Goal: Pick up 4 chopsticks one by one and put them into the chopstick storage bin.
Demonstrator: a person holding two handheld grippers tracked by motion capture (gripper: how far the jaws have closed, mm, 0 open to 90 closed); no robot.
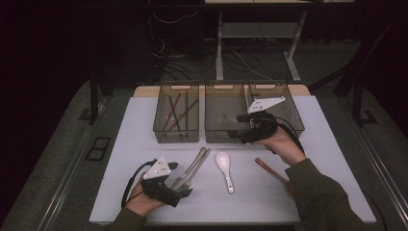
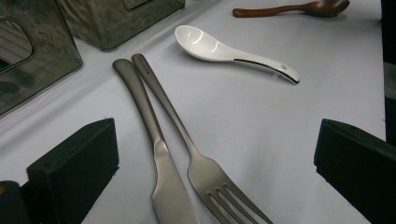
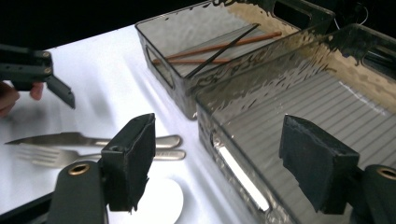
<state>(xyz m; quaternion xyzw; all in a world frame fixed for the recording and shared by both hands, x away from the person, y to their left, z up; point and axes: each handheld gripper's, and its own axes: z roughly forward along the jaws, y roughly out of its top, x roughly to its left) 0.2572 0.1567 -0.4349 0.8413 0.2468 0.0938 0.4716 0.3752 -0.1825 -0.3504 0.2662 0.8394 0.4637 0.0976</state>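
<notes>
Sorting cutlery, reaching step: left gripper is hovering wide open and empty over the smooth steel knife and fork left of the glossy white spoon, needing to lower and close; right gripper, open and empty, is hanging over the ribbed middle bin.

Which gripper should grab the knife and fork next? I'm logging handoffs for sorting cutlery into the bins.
Probably the left gripper: its open jaws already straddle the knife and fork. The right gripper hangs open at the middle bin, farther away.
</notes>
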